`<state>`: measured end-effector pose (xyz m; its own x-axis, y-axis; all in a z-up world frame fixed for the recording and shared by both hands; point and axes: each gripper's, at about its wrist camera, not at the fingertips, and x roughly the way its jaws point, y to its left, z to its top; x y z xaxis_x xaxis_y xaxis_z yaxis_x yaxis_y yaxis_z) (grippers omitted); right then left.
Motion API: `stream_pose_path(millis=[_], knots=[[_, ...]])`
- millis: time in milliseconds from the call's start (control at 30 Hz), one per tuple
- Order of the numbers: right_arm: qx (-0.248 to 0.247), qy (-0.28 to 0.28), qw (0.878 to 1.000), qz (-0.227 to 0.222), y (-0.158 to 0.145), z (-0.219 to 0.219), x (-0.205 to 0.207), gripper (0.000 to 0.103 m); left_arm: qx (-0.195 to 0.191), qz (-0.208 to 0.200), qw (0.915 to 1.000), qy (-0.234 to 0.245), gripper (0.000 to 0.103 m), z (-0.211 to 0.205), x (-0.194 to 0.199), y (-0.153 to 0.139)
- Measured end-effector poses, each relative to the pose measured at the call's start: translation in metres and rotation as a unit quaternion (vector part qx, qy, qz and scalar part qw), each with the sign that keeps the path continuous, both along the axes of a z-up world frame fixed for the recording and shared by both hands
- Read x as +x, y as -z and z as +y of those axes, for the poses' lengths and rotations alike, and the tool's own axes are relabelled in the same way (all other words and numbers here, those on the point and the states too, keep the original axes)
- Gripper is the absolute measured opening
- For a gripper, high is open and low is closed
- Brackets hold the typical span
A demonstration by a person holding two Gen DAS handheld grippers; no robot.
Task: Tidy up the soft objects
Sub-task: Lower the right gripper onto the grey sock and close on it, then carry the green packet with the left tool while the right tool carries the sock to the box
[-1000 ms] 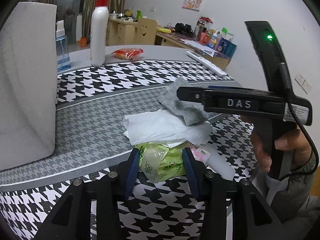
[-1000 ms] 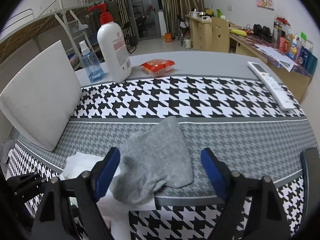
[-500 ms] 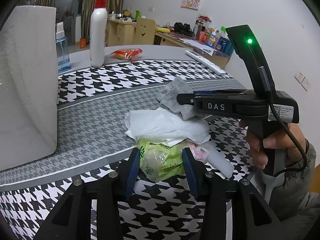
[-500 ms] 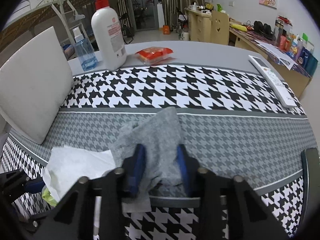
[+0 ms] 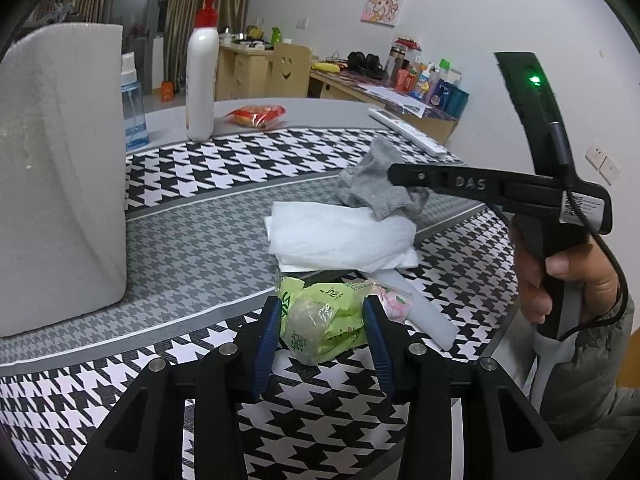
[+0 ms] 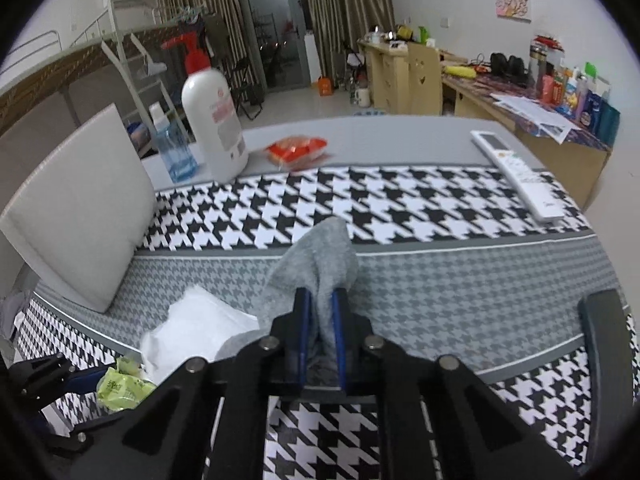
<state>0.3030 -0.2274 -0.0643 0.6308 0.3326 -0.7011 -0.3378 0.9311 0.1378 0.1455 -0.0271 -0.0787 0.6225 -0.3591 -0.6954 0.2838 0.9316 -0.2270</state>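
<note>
- Right gripper (image 6: 319,312): its jaws have just been closing, and we now find the blue pads clamped on a gray sock (image 6: 320,256), pinching the cloth into a narrow ridge.
- Sock: bunched. In the right wrist view its long axis runs away from the gripper, with the free end pointing toward the far side of the desk (image 6: 460,276); the near end overlaps a white tissue (image 6: 196,328).
- Left gripper (image 5: 320,320): partly open, its pads pressed against both sides of a green plastic packet (image 5: 320,320) on the desk's checked cloth.
- Left wrist view only: we see the hand (image 5: 560,276) on the right gripper's handle, a lit green lamp on that handle, and a pink packet (image 5: 394,304) just beside the green one.
- Right wrist view only: the sock's full length beyond the pads.
- Both views: white foam block (image 5: 60,176), pump bottle (image 6: 214,124), red snack bag (image 6: 298,152), remote (image 6: 516,172).
</note>
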Motion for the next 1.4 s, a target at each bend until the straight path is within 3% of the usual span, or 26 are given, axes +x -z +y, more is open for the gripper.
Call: stream_pose_path(millis=[533, 1400], knots=[[0.019, -0.013, 0.998, -0.052, -0.032, -0.005, -0.034, 0.014, 0.005, -0.036, 0.9991, -0.02, 0.042, 0.012, -0.019, -0.027], [0.022, -0.028, 0.996, -0.086, -0.048, 0.003, -0.062, 0.014, 0.022, -0.083, 0.9951, -0.049, 0.042, 0.02, -0.034, -0.05]])
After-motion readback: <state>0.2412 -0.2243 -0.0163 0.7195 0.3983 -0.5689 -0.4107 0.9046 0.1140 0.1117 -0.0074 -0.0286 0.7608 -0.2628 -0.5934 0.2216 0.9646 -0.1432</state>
